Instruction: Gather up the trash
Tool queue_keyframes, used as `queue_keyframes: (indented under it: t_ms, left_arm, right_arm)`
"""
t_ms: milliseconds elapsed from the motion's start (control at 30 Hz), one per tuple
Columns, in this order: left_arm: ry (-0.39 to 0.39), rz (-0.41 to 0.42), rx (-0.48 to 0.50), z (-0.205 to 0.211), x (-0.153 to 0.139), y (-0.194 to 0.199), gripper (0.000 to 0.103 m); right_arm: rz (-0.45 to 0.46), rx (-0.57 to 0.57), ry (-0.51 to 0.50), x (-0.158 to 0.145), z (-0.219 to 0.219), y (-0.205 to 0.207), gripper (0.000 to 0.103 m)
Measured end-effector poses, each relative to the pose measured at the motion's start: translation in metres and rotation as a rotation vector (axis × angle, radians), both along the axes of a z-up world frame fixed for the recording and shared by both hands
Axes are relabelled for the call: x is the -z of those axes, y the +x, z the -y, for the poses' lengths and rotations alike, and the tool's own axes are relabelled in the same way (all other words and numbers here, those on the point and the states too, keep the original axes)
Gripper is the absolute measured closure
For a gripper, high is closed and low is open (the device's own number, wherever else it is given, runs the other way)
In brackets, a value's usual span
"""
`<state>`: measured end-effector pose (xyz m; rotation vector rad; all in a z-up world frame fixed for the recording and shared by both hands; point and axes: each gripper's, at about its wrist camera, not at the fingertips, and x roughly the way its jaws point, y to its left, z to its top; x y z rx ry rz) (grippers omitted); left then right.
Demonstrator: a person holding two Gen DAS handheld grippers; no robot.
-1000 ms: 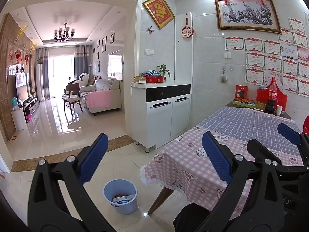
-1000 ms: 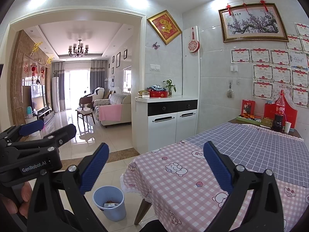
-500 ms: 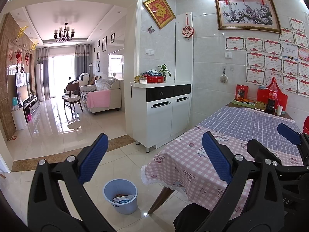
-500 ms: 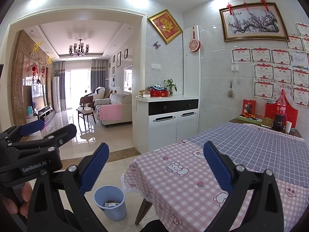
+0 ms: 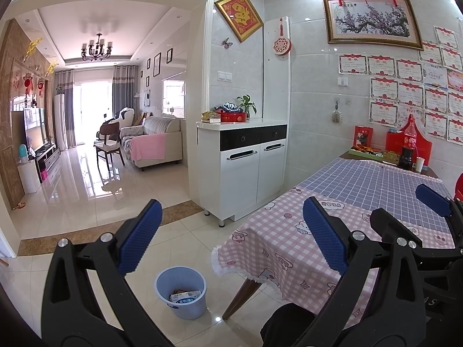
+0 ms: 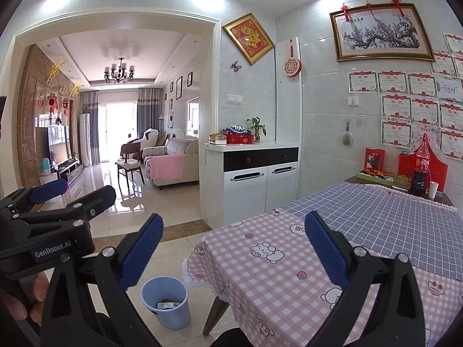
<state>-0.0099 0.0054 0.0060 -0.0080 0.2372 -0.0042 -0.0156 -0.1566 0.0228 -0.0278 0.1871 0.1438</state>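
Observation:
A light blue trash bin stands on the tiled floor by the table's near left corner, with a white carton and other scraps inside; it also shows in the right wrist view. My left gripper is open and empty, held in the air above the bin and the table corner. My right gripper is open and empty, held over the pink checked tablecloth. Each gripper appears at the edge of the other's view. No loose trash shows on the cloth.
The table has pink and blue checked cloths. At its far end stand a cola bottle, a paper cup, a tray and red boxes. A white cabinet stands by the wall. Tiled floor leads left to the living room.

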Motion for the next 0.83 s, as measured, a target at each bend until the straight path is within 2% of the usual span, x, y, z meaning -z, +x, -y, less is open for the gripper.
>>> queue_keyframes:
  t_ms: [533,833]
  left_arm:
    - [0.007,-0.008,0.002,-0.003,0.001,0.003,0.007]
    - [0.004,-0.043,0.001,-0.008,0.005,0.009,0.007]
  right_arm:
    - [-0.006,-0.002,0.002,0.002,0.001,0.003,0.007]
    - [-0.041,0.001,0.011,0.009,0.010,0.012,0.007]
